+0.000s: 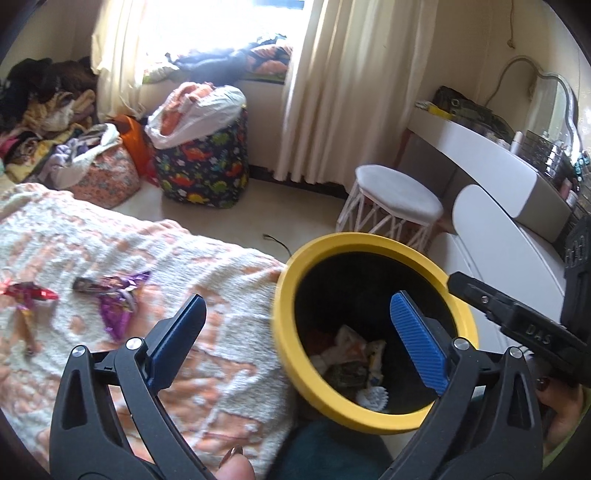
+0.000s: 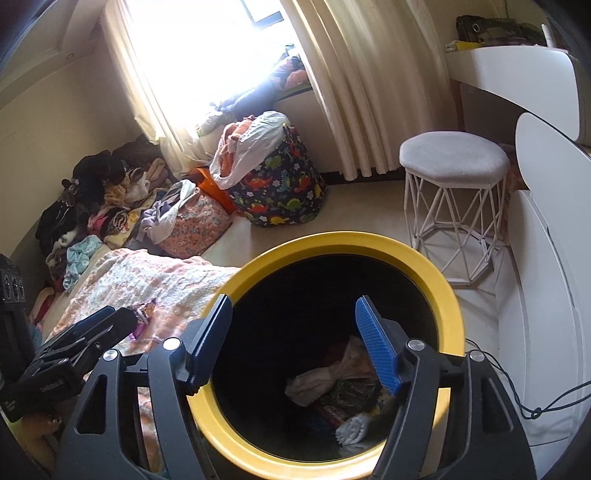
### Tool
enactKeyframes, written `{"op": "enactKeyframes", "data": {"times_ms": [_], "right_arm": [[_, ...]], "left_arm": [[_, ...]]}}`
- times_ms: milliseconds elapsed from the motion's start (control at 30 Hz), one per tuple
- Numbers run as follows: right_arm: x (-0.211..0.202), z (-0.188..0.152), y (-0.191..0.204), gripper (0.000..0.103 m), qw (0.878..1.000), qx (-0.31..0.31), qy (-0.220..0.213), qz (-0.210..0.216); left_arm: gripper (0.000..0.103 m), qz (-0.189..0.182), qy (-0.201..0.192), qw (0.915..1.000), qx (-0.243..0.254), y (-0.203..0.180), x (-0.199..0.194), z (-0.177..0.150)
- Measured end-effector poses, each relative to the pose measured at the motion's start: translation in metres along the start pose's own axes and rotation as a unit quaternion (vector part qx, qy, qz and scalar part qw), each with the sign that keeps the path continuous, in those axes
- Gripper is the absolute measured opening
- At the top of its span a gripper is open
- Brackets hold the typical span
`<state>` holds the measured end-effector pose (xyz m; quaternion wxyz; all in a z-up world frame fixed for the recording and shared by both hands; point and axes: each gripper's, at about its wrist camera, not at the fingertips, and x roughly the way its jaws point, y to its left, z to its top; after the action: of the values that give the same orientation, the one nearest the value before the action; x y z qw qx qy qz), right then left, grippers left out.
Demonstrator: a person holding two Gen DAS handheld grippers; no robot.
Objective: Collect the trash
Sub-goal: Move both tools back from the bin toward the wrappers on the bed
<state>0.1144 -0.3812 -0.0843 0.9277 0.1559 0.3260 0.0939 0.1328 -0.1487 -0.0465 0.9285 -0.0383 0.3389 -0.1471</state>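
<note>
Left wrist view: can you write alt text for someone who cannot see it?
The open, empty left gripper hovers between a yellow-rimmed bin holding crumpled trash and a bed blanket. Purple wrappers and a red wrapper lie on the blanket; the right gripper enters from the right.

Window (image 1: 221, 26) blown out; fisheye edges dark; slight blur

Bin (image 1: 373, 417) stands right of bed (image 1: 229, 369); wrappers (image 1: 118, 302) on bed; stool (image 1: 397, 195) behind bin.
</note>
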Motion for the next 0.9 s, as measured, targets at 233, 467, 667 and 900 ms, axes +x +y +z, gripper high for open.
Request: {"op": "enactKeyframes", "data": {"times_ms": [233, 467, 667, 900], "right_arm": [[0.006, 0.005, 0.029, 0.071, 0.999, -0.028, 0.0, 0.022], [0.02, 0.009, 0.064, 0.074, 0.997, -0.055, 0.009, 0.044], [0.034, 0.011, 0.096, 0.075, 0.995, -0.077, 0.019, 0.064], [0.053, 0.01, 0.137, 0.077, 0.99, -0.107, 0.031, 0.092]], "left_arm": [[0.092, 0.03, -0.024, 0.9991, -0.018, 0.028, -0.015, 0.003], [0.092, 0.057, -0.043, 0.9965, -0.043, 0.058, -0.031, 0.004], [0.092, 0.086, -0.053, 0.9928, -0.064, 0.087, -0.043, -0.001], [0.092, 0.117, -0.058, 0.9869, -0.095, 0.125, -0.055, -0.01]]}}
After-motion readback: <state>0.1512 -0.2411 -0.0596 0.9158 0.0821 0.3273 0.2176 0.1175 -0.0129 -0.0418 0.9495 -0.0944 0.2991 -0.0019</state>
